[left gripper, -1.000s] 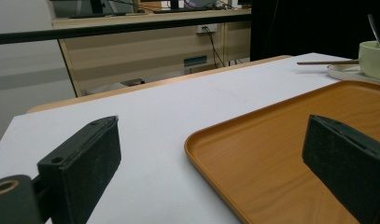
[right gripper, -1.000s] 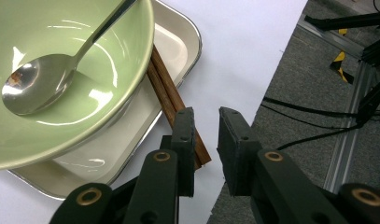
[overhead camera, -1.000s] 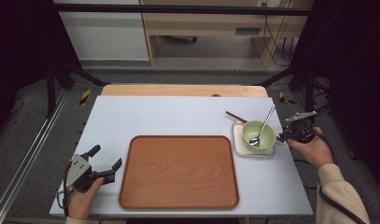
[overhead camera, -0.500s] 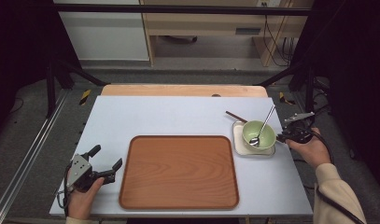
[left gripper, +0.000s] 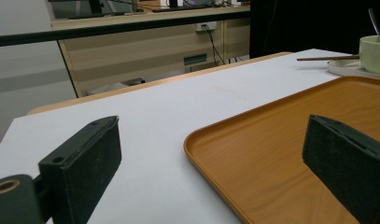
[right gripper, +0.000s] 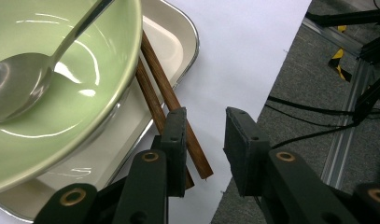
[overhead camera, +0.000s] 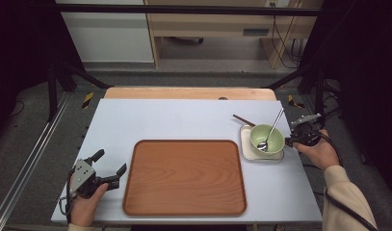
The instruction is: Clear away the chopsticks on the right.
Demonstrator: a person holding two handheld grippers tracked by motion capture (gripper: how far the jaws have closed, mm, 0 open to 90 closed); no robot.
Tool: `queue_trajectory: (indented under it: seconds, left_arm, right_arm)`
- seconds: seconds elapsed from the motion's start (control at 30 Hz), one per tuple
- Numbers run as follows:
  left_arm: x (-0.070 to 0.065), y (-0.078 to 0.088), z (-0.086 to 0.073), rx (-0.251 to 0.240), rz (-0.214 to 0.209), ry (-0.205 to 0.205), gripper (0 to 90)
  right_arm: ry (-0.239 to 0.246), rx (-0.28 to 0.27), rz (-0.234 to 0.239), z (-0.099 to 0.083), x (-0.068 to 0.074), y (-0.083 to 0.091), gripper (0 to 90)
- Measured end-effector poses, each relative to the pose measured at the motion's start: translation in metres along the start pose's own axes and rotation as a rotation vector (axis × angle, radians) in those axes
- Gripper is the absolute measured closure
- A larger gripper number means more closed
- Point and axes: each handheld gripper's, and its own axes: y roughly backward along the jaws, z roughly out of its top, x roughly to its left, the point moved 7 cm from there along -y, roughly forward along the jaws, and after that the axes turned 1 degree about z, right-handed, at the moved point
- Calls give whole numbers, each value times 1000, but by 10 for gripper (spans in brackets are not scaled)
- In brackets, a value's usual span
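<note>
A pale green bowl [overhead camera: 267, 138] with a metal spoon [overhead camera: 273, 127] leaning in it sits on a white plate [overhead camera: 246, 153] at the table's right. Two brown chopsticks [right gripper: 155, 60] lie across the plate [right gripper: 176, 42] under the bowl [right gripper: 61, 93]. My right gripper [overhead camera: 289, 138] is just right of the plate. Its jaws have just been opening, and the chopsticks' near ends lie below the gap [right gripper: 205, 116] with no pad pressing on them. My left gripper [overhead camera: 111, 161] rests wide open at the left edge of the wooden tray [overhead camera: 184, 175], nothing between its jaws [left gripper: 211, 126].
The tray [left gripper: 281, 140] is bare and takes up the front middle of the white tabletop [overhead camera: 184, 120]. A wooden strip [overhead camera: 189, 93] borders the far edge. The table's right edge runs close beside my right gripper, with floor and cables [right gripper: 313, 107] beyond it.
</note>
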Motion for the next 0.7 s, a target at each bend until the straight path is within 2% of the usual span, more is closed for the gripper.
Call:
queue_trajectory:
  seconds: [0.37, 0.7]
  left_arm:
    - [-2, -1, 0, 3, -5, -11, 45]
    - [-1, 0, 1, -2, 2, -10, 47]
  right_arm:
    - [31, 6, 9, 1, -2, -1, 669]
    - [21, 14, 31, 0, -1, -4, 672]
